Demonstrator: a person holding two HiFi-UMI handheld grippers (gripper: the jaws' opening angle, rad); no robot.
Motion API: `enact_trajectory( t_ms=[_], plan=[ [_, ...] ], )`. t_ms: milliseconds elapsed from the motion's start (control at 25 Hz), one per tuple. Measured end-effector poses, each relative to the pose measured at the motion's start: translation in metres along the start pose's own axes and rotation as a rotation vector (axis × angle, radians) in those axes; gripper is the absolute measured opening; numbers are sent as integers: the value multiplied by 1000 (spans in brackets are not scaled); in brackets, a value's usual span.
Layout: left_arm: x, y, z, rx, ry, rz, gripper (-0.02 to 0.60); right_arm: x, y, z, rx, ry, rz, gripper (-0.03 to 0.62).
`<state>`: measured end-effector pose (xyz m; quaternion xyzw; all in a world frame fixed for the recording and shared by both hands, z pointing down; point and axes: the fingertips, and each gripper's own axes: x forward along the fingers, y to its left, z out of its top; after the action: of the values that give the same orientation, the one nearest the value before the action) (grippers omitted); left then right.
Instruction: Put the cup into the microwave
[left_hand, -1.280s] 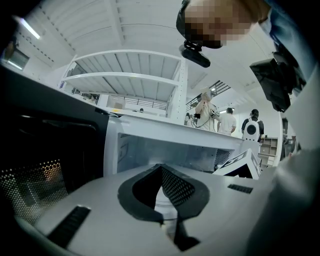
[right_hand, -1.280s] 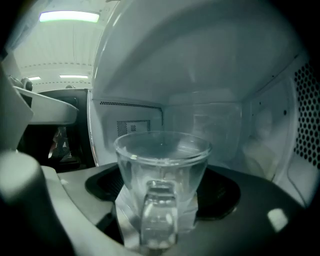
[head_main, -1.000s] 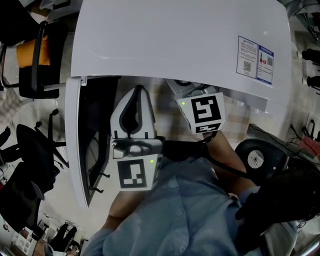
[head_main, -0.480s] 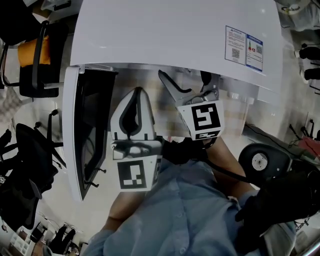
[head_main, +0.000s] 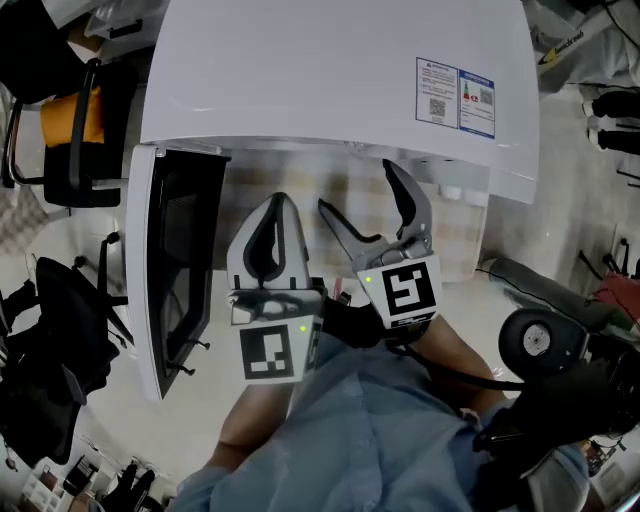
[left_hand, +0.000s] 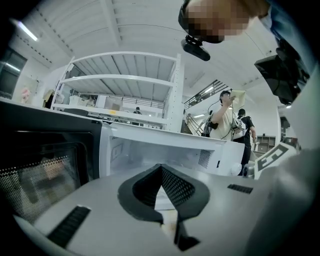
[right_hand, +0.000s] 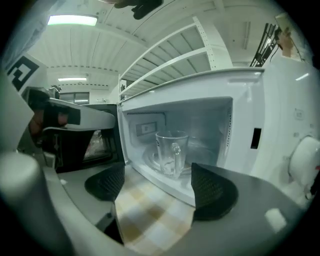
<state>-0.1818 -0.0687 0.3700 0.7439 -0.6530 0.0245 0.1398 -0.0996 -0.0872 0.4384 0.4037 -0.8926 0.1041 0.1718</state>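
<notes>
A clear glass cup (right_hand: 170, 150) with a handle stands upright on the turntable inside the white microwave (right_hand: 250, 115). My right gripper (right_hand: 159, 186) is open just outside the cavity, a short way back from the cup, with nothing between its pads. In the head view the right gripper (head_main: 372, 208) spreads its jaws in front of the microwave (head_main: 340, 70), whose top hides the cup. The door (head_main: 180, 260) stands swung open at the left. My left gripper (head_main: 274, 232) is shut and empty beside the door; in its own view the left gripper (left_hand: 161, 169) has its tips touching.
A checked cloth (head_main: 455, 240) covers the table before the microwave. Office chairs (head_main: 60, 130) stand at the left and a black round device (head_main: 540, 340) at the right. People (left_hand: 225, 120) and white shelving (left_hand: 125, 80) are behind the microwave.
My right gripper has drawn back out from under the microwave's top toward the person, so both jaws now show. The left gripper has hardly shifted.
</notes>
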Motion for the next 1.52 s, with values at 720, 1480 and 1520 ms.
enact_trajectory(
  t_ms=[720, 1480, 1520],
  plan=[
    [38, -20, -28, 7, 49, -142, 6, 33, 6, -9, 39, 19, -15, 2],
    [90, -19, -51, -9, 109, -235, 6, 70, -27, -10, 66, 39, -77, 2],
    [92, -19, -51, -12, 114, -237, 6, 71, -29, -9, 64, 37, -78, 2]
  ],
)
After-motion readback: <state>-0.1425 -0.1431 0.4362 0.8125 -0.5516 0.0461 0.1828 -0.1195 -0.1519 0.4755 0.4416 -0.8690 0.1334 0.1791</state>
